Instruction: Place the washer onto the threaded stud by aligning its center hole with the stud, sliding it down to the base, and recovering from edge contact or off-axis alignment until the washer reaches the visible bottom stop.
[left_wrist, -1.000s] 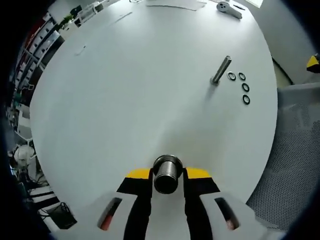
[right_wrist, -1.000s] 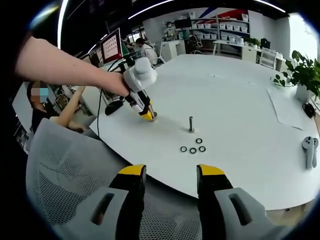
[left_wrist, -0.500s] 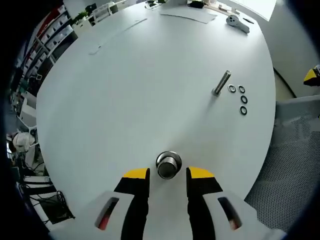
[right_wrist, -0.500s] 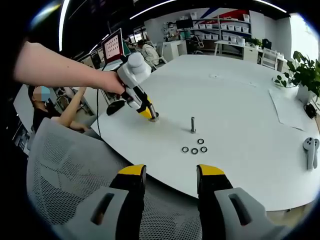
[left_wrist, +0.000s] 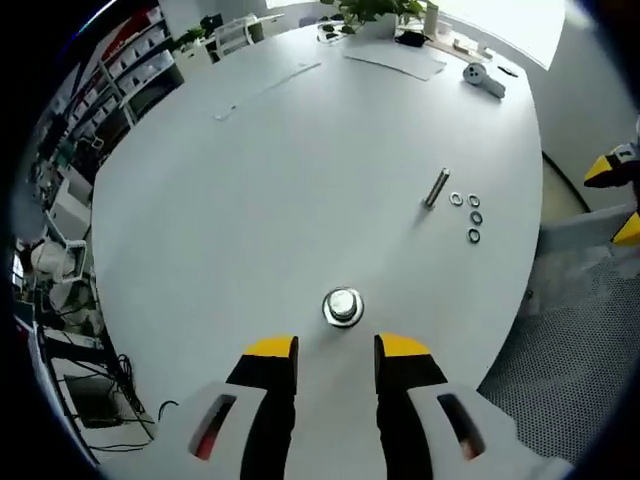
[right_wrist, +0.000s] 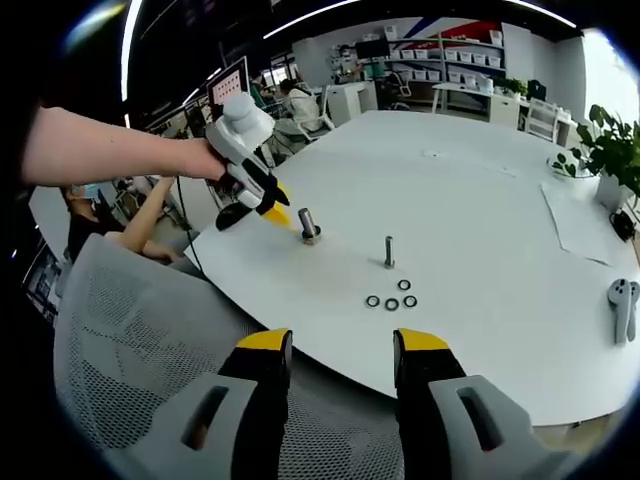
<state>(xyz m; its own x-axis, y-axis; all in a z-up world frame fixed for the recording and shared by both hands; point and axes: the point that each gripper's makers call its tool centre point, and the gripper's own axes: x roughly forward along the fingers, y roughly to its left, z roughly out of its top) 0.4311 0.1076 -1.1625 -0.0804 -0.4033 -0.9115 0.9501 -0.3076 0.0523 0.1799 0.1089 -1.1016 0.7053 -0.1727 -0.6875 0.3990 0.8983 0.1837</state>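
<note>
Near the table's edge closest to the person, the left gripper (left_wrist: 338, 350) hangs with its jaws apart and nothing between them, just short of a metal cylinder (left_wrist: 343, 306) standing upright on the white table (left_wrist: 250, 180). In the right gripper view the same left gripper (right_wrist: 262, 203) is held above and beside that cylinder (right_wrist: 308, 226). The right gripper (right_wrist: 340, 350) waits off the table over a mesh chair back (right_wrist: 130, 340), jaws wide and empty.

Further in, the threaded stud (right_wrist: 388, 252) stands upright, bare. Four washers (right_wrist: 392, 296) lie flat just beside it, toward the near edge, none on the stud.

Risks, as judged: a thin washer lying flat offers little to grip and may skid or flip under the jaws. A tilted washer would catch on the threads and jam short of the base. A sideways nudge could topple the stud, or the cylinder nearby.
</note>
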